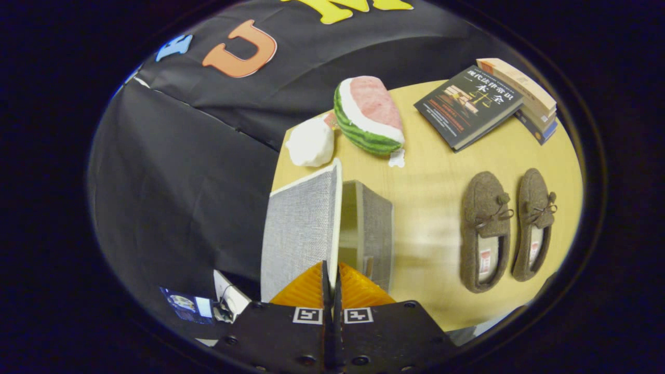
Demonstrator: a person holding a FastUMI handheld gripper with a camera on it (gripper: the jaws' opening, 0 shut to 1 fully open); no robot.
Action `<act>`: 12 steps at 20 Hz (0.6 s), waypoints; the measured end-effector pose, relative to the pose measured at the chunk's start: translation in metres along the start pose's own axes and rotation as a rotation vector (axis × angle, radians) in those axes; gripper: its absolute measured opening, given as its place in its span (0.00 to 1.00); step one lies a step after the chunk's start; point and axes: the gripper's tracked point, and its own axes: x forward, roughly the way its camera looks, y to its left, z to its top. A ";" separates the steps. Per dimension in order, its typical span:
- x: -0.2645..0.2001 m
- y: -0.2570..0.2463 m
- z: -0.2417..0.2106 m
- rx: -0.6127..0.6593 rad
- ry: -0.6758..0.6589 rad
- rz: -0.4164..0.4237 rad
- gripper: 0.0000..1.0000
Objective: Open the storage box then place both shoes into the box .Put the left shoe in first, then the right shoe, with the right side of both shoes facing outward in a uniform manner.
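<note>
My gripper point(330, 275) was clenched on the lid point(301, 228) edge, both fingers pinching it. Lid stood swung up, box point(371, 231) open beside it, looked empty. Both shoes point(506, 228) lay side by side on the table point(431, 171), well apart from the box. Opening about done; both placements left.

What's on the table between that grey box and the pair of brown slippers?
Nothing: the gripper view shows bare wooden table between the storage box and the nearer shoe. The gripper pinches the box's raised lid.

claw point(331, 272) closed on box lid point(301, 228) — raised
</note>
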 end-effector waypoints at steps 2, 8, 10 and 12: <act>-0.013 0.021 0.005 -0.017 -0.021 0.013 0.01; -0.028 0.101 0.011 -0.054 -0.034 0.063 0.01; -0.023 0.126 0.011 -0.085 -0.034 0.073 0.01; -0.014 0.146 0.005 -0.101 -0.022 0.068 0.01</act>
